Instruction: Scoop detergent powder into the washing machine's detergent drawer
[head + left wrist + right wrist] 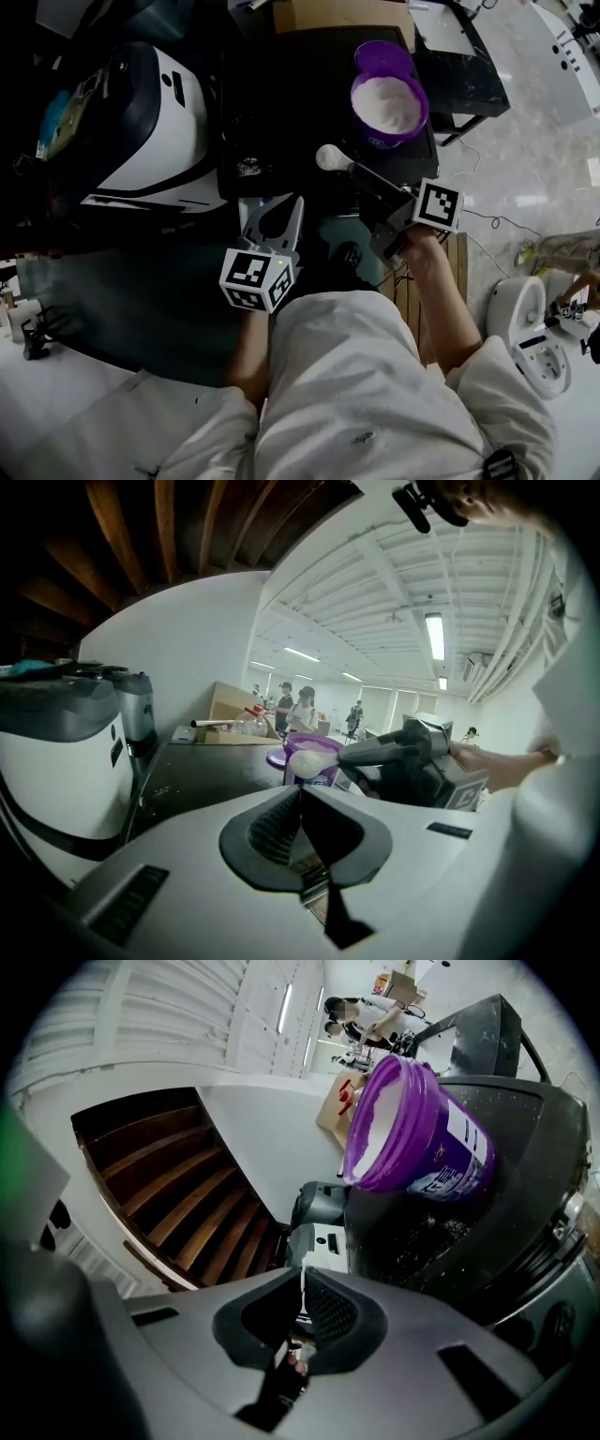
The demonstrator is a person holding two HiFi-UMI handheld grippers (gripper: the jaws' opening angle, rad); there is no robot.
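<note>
A purple bucket (387, 101) full of white detergent powder stands on a dark top (281, 84); it also shows as the bucket (412, 1138) in the right gripper view. My right gripper (364, 175) is shut on the handle of a white scoop (330, 157), whose heaped bowl hangs left of and below the bucket. That handle shows as a thin white strip (302, 1288) between the pads. The left gripper (286, 208) is shut with nothing in it, just below the scoop (310, 760). The washing machine (141, 122) stands to the left; I cannot see its drawer.
A cardboard box (342, 14) lies behind the bucket. On the pale floor to the right sits a white appliance (527, 323). A wooden slatted piece (457, 267) is beside my right arm. People stand far off in the left gripper view.
</note>
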